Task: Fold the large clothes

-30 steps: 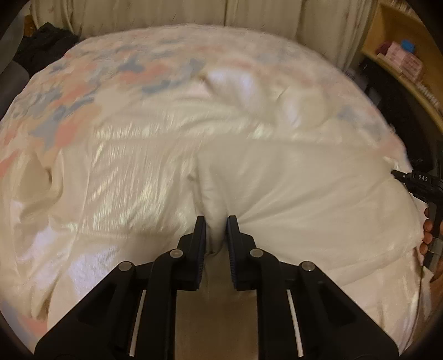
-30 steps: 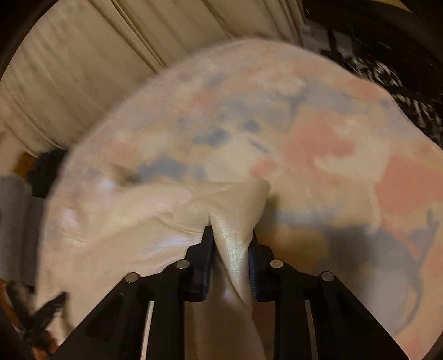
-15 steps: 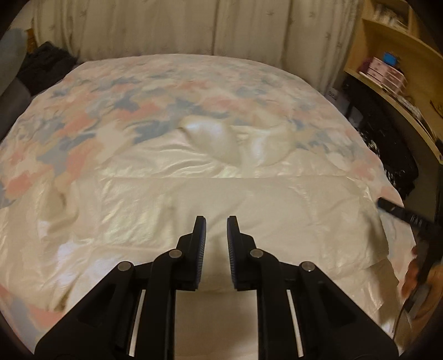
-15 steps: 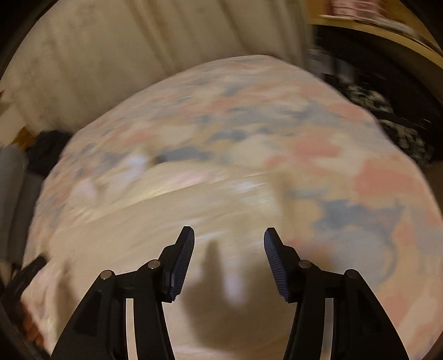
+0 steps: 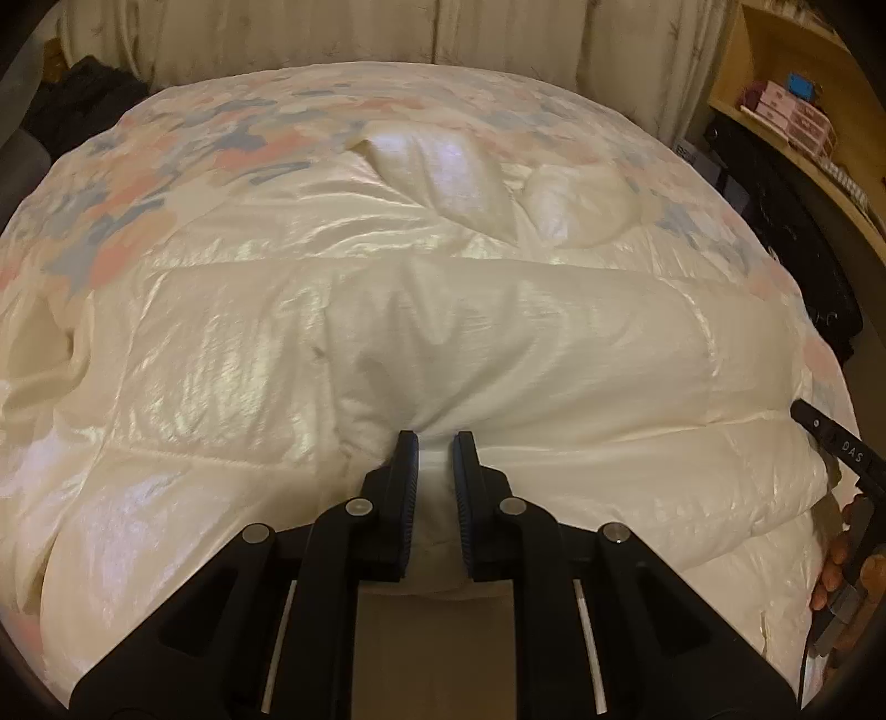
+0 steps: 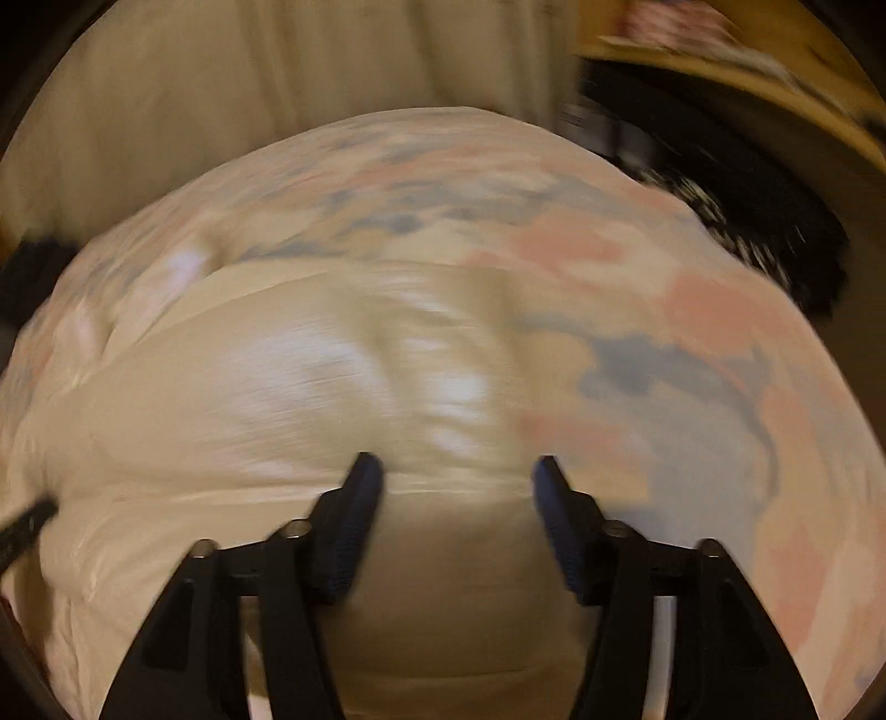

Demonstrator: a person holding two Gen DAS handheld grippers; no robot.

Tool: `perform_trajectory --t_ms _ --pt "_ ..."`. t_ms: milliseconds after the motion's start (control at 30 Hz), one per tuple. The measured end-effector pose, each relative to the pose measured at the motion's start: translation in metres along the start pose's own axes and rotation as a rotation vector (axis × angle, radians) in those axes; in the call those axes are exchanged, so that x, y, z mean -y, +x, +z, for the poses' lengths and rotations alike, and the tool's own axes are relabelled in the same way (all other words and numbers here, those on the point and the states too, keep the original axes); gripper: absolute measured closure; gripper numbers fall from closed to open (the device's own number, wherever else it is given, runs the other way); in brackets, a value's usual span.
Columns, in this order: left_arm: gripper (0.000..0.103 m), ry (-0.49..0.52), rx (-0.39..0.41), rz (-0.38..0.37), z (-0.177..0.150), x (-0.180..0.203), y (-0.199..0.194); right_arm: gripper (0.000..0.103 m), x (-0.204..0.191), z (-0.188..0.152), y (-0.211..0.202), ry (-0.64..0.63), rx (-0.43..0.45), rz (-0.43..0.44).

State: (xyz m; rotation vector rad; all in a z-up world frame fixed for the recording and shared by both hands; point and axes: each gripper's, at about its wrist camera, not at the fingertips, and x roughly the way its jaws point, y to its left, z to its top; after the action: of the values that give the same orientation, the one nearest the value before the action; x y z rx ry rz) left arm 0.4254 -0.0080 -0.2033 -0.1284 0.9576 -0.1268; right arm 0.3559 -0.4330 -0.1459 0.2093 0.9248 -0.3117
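A large shiny cream puffer coat (image 5: pixel 498 343) lies spread across the bed, its near part folded over in a wide band. It also shows, blurred, in the right wrist view (image 6: pixel 310 399). My left gripper (image 5: pixel 434 443) is shut on a pinch of the coat's near edge, with fabric bunched between the fingers. My right gripper (image 6: pixel 454 471) is open and empty, its fingers wide apart just above the coat's right part. The right gripper's body (image 5: pixel 836 443) shows at the right edge of the left wrist view, held by a hand.
The bed has a quilt with pink and blue patches (image 5: pixel 166 166). Pale curtains (image 5: pixel 332 33) hang behind it. A wooden shelf with boxes (image 5: pixel 797 111) and dark clothes (image 5: pixel 797 232) stand at the right. A dark pile (image 5: pixel 83 105) lies far left.
My right gripper let go of the coat's fabric, opened wide and moved down over the coat. My left gripper released, then closed again on the coat's near edge.
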Motion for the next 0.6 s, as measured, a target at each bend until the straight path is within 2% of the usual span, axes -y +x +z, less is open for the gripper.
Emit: perform_trajectory --t_ms 33,100,167,333,600 --pt "0.09 -0.012 0.006 -0.01 -0.003 -0.003 -0.002 0.026 0.014 -0.001 0.0 0.048 -0.009 0.018" --pt "0.09 -0.027 0.024 -0.026 -0.009 -0.007 -0.007 0.025 0.033 -0.009 0.001 0.142 -0.014 0.075" --pt "0.09 -0.046 0.051 -0.04 -0.016 -0.014 -0.012 0.025 0.038 -0.017 -0.004 0.185 0.007 0.098" --pt "0.089 -0.097 0.103 -0.088 -0.034 -0.026 -0.024 0.025 0.047 -0.03 -0.015 0.184 0.066 0.076" --pt "0.089 -0.151 0.151 -0.125 -0.063 -0.041 -0.048 0.025 0.068 -0.044 -0.03 0.167 0.1 0.057"
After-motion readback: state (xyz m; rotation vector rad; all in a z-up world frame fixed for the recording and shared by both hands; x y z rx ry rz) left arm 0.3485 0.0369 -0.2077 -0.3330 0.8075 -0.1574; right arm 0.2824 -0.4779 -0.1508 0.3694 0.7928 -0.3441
